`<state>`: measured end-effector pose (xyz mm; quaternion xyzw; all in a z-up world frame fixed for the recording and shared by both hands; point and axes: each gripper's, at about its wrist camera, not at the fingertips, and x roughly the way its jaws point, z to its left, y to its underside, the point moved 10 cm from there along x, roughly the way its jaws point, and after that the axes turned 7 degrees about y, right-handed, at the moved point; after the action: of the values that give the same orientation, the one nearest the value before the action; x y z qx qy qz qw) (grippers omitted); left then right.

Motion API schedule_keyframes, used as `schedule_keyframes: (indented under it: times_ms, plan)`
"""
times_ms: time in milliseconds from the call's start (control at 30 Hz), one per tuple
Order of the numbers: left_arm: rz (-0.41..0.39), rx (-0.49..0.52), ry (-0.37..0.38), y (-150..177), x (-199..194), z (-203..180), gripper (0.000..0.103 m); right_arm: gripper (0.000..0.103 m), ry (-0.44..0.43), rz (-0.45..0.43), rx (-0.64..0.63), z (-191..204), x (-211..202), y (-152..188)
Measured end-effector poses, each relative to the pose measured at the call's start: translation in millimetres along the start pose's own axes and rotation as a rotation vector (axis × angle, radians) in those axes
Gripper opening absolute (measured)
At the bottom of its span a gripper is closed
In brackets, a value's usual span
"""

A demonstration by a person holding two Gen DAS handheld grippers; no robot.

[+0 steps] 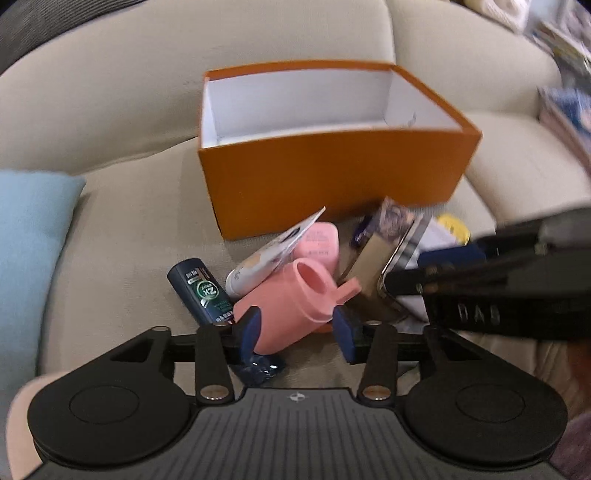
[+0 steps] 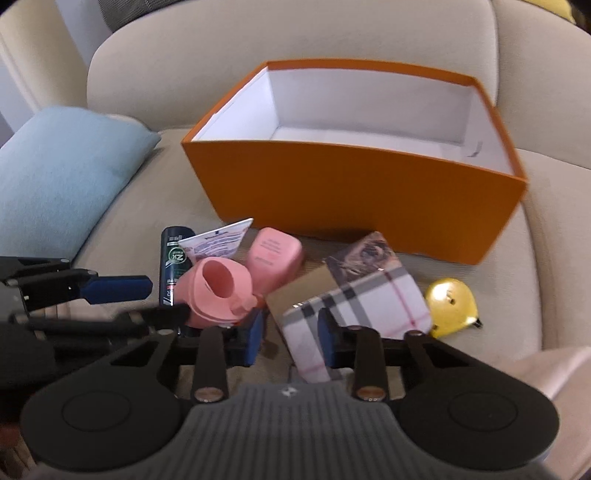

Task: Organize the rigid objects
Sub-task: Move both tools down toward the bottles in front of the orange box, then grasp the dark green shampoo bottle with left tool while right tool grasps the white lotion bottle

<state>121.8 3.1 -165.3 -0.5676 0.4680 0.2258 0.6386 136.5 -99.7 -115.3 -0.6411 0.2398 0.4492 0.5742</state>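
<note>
An open orange box (image 1: 332,177) (image 2: 351,199) with a white, empty inside stands on a beige sofa seat. In front of it lies a pile: a pink cup (image 1: 288,295) (image 2: 218,291) on its side, a pink case (image 2: 275,254), a dark bottle (image 1: 201,291), a white tube (image 1: 269,254), a plaid box (image 2: 373,295) and a yellow tape measure (image 2: 452,306). My left gripper (image 1: 297,330) straddles the pink cup, and I see no firm pinch. My right gripper (image 2: 291,338) stands around the plaid box's near corner, with a gap at its left pad.
A light blue cushion (image 2: 62,181) lies on the seat to the left. A crinkled blue wrapper (image 1: 258,369) sits under the left gripper. Books or magazines, blurred, are stacked at the far right (image 1: 565,103). The sofa's backrest (image 2: 295,33) rises behind the box.
</note>
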Motion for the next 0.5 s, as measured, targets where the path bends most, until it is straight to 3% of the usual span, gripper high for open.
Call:
schedule_keyframes:
  times_ms: [67,300,500]
  plan:
    - [0.016,0.03,-0.012,2.5,5.5,-0.8,0.061,0.032,-0.005,0.013,-0.006,3.0,6.8,-2.7]
    - [0.004,-0.043,-0.004,-4.8,8.5,14.1,0.062,0.031,-0.008,0.015,-0.056,14.9,20.8,-15.7]
    - [0.034,-0.288,-0.033,-1.3,-0.8,57.4,0.061,0.032,-0.054,-0.015,-0.044,29.1,22.1,-35.8]
